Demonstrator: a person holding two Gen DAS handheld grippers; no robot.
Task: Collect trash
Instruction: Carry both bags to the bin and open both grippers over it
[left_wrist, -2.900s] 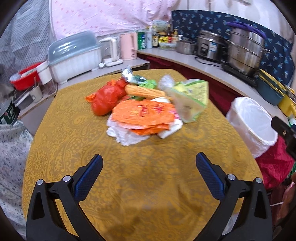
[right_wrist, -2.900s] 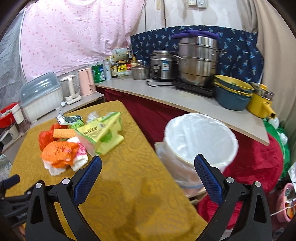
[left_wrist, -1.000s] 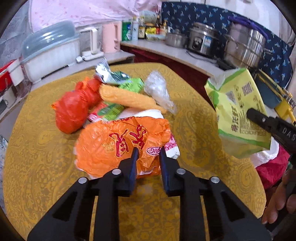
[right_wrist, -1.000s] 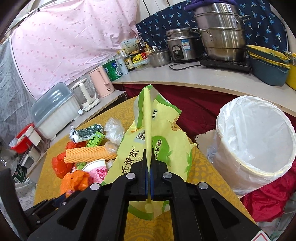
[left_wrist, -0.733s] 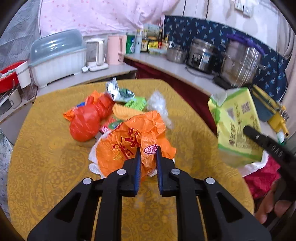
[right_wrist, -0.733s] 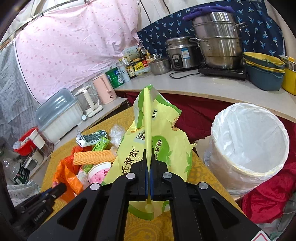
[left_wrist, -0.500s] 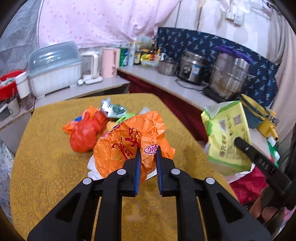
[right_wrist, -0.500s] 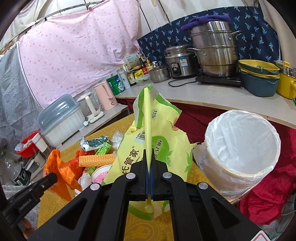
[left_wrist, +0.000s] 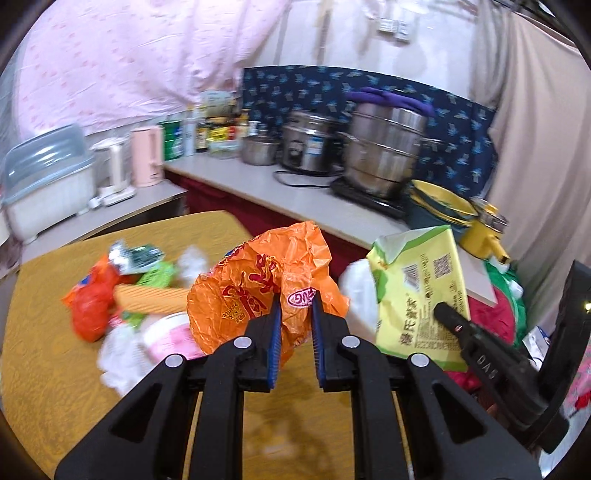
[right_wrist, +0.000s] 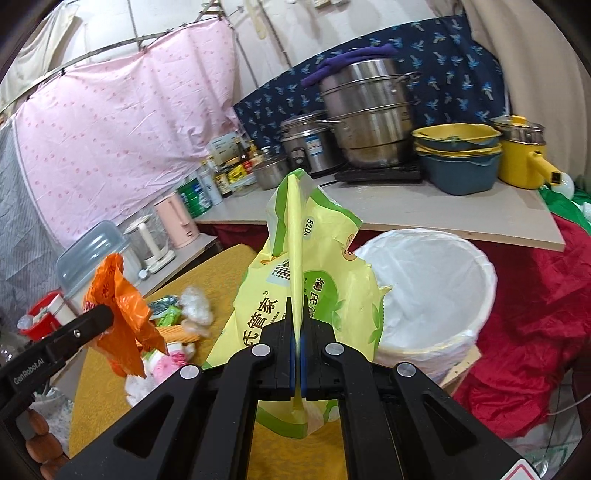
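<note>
My left gripper (left_wrist: 295, 308) is shut on a crumpled orange plastic bag (left_wrist: 258, 291) and holds it in the air above the table; the bag also shows in the right wrist view (right_wrist: 118, 306). My right gripper (right_wrist: 296, 314) is shut on a yellow-green snack bag (right_wrist: 306, 280), held up just left of the white-lined bin (right_wrist: 436, 291); the snack bag also shows in the left wrist view (left_wrist: 417, 299). The other trash lies on the table: a red bag (left_wrist: 88, 306), a ribbed orange wrapper (left_wrist: 147, 299), a pink cup (left_wrist: 166, 336), white tissue (left_wrist: 118, 354), a green wrapper (left_wrist: 155, 275).
The table has a yellow patterned cloth (left_wrist: 48, 369). The bin stands off the table's right side beside red cloth (right_wrist: 535, 332). Behind it a counter (right_wrist: 424, 206) holds steel pots, bowls, a yellow pot, bottles and kettles. A covered dish rack (left_wrist: 44, 184) is at far left.
My left gripper has lifted the orange bag off the pile and swung right toward the bin. My right gripper has carried the snack bag higher and closer to the bin.
</note>
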